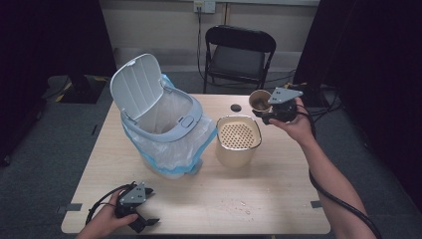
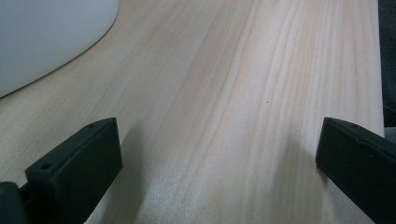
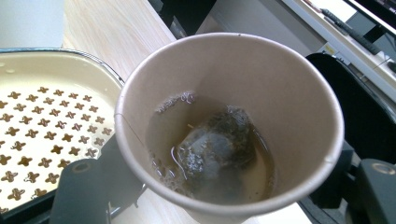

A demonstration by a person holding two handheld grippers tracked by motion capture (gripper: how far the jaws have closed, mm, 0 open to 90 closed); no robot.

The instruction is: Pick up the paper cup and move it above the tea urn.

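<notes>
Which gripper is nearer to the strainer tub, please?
Right. The right gripper holds a paper cup just beside the strainer tub; the left gripper sits open at the table's near edge, far off.

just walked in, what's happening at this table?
A person holds a claw in each hand. The right claw is shut on a paper cup, lifted above the table's far right beside the cream strainer container. The cup holds a little brown liquid and a used tea bag. The left claw rests open and empty near the front edge of the wooden table. A lined bin stands mid-table with its lid up. Probably the cup's contents are about to be emptied, though nothing has been poured yet.
</notes>
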